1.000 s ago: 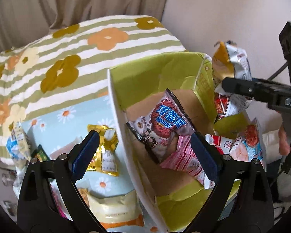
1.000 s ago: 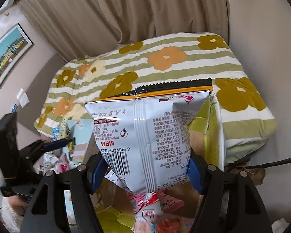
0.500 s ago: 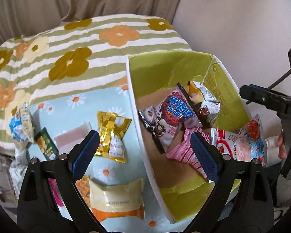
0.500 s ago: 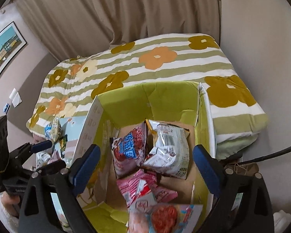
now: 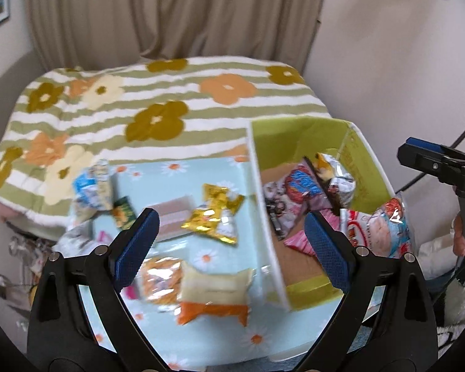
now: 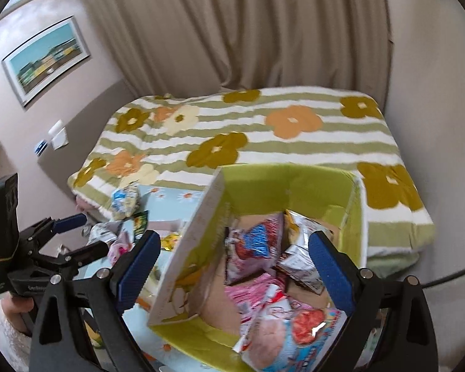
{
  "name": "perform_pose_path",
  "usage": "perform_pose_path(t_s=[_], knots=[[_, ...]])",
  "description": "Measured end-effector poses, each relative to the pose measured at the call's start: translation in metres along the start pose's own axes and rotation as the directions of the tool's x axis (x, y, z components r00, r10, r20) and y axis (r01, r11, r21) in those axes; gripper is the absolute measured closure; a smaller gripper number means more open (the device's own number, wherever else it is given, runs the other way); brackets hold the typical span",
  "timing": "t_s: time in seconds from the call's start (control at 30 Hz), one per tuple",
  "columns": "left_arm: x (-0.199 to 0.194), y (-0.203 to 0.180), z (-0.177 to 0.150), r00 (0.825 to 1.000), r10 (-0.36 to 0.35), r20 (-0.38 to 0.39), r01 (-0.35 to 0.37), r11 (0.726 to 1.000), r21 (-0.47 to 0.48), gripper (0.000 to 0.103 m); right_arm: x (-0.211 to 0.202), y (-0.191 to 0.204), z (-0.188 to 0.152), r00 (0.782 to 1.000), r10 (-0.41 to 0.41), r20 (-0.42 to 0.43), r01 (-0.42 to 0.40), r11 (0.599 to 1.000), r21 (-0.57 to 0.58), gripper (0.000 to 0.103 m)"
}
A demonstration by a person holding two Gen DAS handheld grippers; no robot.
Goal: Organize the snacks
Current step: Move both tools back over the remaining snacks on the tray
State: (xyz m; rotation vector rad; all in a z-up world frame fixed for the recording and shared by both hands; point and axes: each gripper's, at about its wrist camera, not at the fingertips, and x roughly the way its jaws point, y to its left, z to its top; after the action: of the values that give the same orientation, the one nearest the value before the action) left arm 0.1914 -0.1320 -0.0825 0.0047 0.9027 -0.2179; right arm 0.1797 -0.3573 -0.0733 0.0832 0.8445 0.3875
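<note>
Through the left wrist camera, I held my left hand-held gripper (image 5: 229, 235) with its jaws apart and empty above the loose packets, a gold foil snack packet (image 5: 214, 218) and a cream-and-orange pillow pack (image 5: 215, 297) lying on the daisy-print cloth (image 5: 257, 338), within reach for the next pick.

Through the right wrist camera, my right hand-held gripper (image 6: 234, 268) had just been opening, nothing between its pads, poised over the green-lined cardboard box (image 6: 288, 186) where the silver foil chip bag (image 6: 300, 248) lay among sorted snacks.

You get soft, even daylight, no hard shadows. Motion blur smears both views, worst on the snack packets (image 5: 214, 214). Fisheye bends edges; corners go black.
</note>
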Motion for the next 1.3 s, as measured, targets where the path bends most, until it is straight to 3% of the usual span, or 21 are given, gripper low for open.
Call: perform_pose_path(t_s=[0.3,0.6,1.0,1.3], knots=[[-0.045,0.075,-0.032,0.994,0.102,0.033,-0.1,0.993,-0.061,0.009,0.014,0.069,-0.004,0.996,0.085,-0.009,-0.086,0.991,-0.106,0.008],[-0.052,0.158,-0.063,0.997,0.071,-0.001,-0.071,0.996,-0.048,0.009,0.05,0.151,-0.019,0.996,0.087,-0.01,-0.087,0.989,-0.119,0.008],[-0.003,0.248,-0.081,0.992,-0.041,-0.122,0.048,0.997,0.055,0.009,0.129,0.23,-0.044,0.994,0.052,-0.093,-0.056,0.998,-0.042,0.008],[0.075,0.278,-0.081,0.964,-0.1,-0.248,0.145,0.975,0.17,0.009,0.197,0.262,-0.066,0.982,0.031,-0.187,-0.059,0.988,-0.146,0.008]])
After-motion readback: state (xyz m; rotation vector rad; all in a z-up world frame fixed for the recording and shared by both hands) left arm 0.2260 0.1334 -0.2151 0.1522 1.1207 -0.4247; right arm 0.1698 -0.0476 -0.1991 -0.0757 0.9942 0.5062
